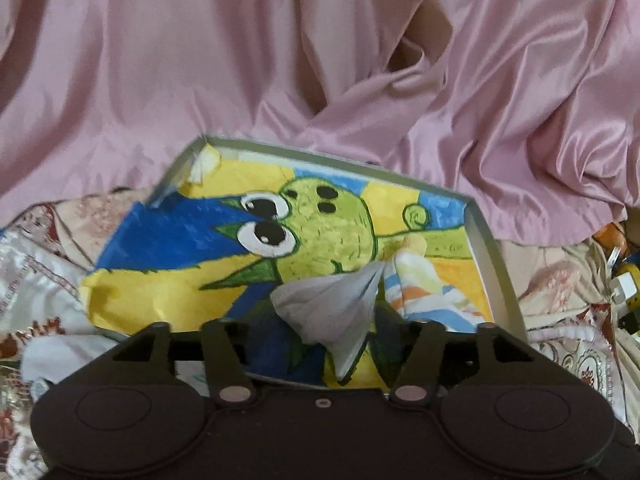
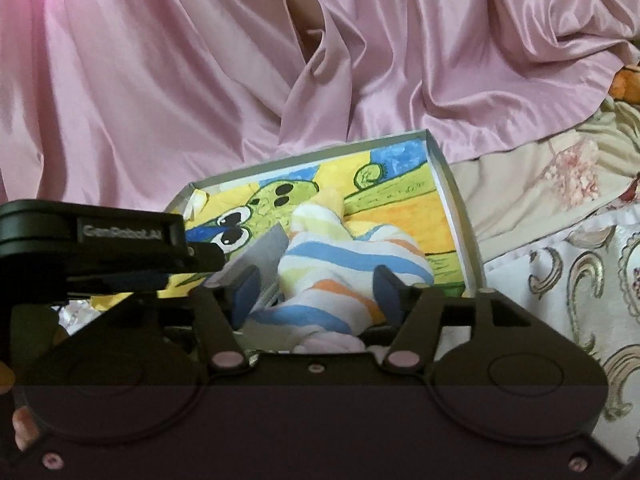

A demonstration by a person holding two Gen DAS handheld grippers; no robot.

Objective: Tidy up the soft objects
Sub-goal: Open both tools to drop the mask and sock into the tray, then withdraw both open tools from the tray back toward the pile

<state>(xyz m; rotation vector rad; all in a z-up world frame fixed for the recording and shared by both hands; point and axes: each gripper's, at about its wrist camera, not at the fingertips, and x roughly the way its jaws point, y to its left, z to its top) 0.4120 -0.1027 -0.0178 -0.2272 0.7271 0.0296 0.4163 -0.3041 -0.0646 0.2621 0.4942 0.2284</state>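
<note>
Both tongs (image 1: pixel 320 320) (image 2: pixel 316 284) released over grey sock (image 1: pixel 336 308) and striped sock (image 2: pixel 340 276) in tray (image 2: pixel 456 216), pink drape (image 1: pixel 240 80) behind

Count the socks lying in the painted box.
2: a grey sock near the box's front edge, and a striped sock touching it on its right, between the right tongs' open fingers. Others may be hidden.

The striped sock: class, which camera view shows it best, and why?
The right wrist view: the striped sock fills the centre, lying in the box between the right gripper's open jaws. The left wrist view shows only part of it, off to the right, beside the grey sock.
</note>
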